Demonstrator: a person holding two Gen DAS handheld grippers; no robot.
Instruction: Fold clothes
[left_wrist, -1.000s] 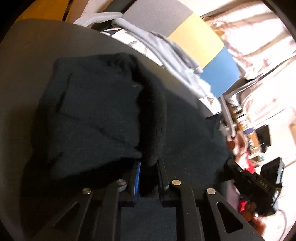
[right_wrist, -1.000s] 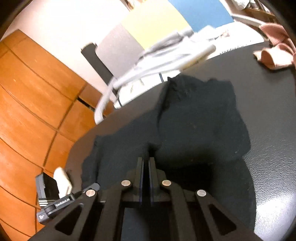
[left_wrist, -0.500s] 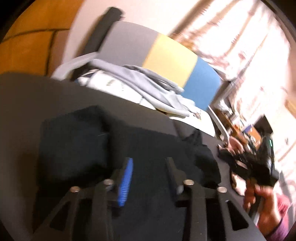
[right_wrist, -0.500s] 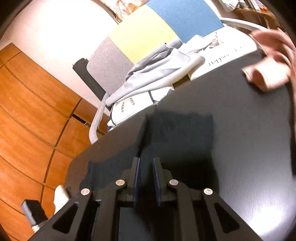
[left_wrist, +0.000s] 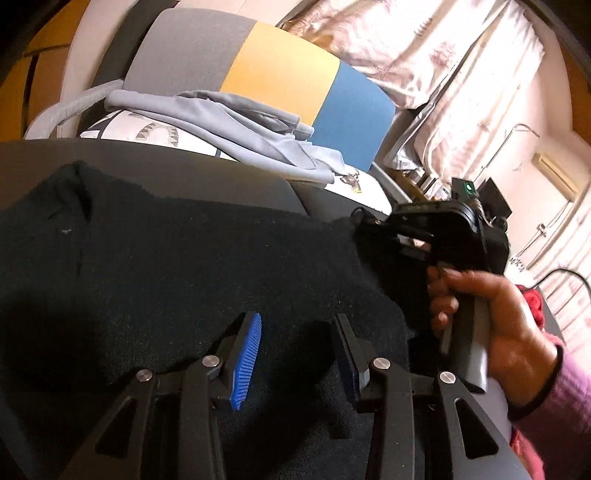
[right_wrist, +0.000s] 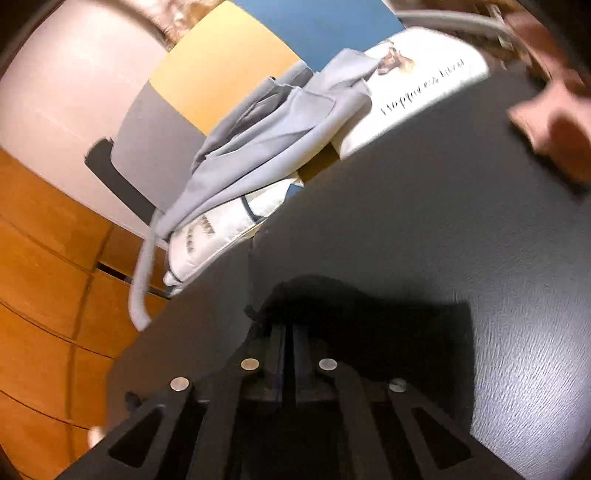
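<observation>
A black garment (left_wrist: 166, 266) lies spread on the dark table (left_wrist: 221, 181). My left gripper (left_wrist: 297, 319) hovers open over its near part, blue pads (left_wrist: 247, 354) apart and nothing between them. In the left wrist view a hand (left_wrist: 491, 317) holds my right gripper (left_wrist: 360, 221) at the garment's far right corner. From the right wrist camera, my right gripper (right_wrist: 289, 328) has its fingers nearly together on black cloth (right_wrist: 369, 302) bunched at their tips. The rest of the garment is out of that view.
Behind the table stands a chair with a grey, yellow and blue back (left_wrist: 280, 70), holding a grey garment (left_wrist: 229, 122) and a white printed cushion (right_wrist: 424, 85). A blurred pink cloth (right_wrist: 546, 122) lies at the table's far right. Wooden panels (right_wrist: 37, 277) line the left.
My left gripper has opened and let go of the fold it held; the garment now lies flatter. The right gripper has moved to the garment's right corner and stays shut on it.
</observation>
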